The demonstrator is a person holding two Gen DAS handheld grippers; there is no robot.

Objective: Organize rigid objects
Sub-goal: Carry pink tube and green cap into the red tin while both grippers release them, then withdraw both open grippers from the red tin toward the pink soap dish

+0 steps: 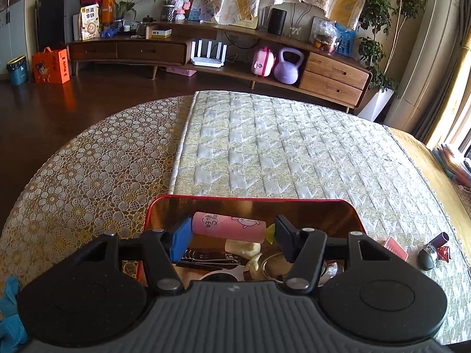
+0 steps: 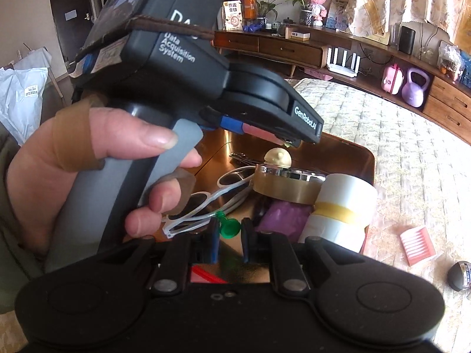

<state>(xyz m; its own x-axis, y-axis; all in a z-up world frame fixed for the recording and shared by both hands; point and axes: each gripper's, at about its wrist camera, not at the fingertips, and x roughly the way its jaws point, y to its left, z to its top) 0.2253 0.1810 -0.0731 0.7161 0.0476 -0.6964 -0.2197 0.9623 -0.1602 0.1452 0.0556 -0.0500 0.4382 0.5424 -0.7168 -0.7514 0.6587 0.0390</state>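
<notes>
A red tray (image 1: 253, 198) with a copper-coloured floor (image 2: 347, 150) sits on the quilted table and holds several small objects. My left gripper (image 1: 229, 235) is over the tray, shut on a pink cylinder (image 1: 229, 226) with writing on it, held crosswise; it also shows in the right wrist view (image 2: 259, 131). My right gripper (image 2: 229, 235) is nearly shut on a small green plastic piece (image 2: 228, 226) above the tray's near side. White-framed glasses (image 2: 206, 203), a brass tape roll (image 2: 282, 186), a white roll (image 2: 341, 206) and a purple block (image 2: 282, 216) lie in the tray.
On the cloth right of the tray lie a pink comb-like card (image 2: 418, 248) and a dark round bottle (image 2: 459, 275); both also show in the left wrist view, the card (image 1: 396, 247) and the bottle (image 1: 426, 257). A wooden sideboard (image 1: 332, 70) stands beyond the table.
</notes>
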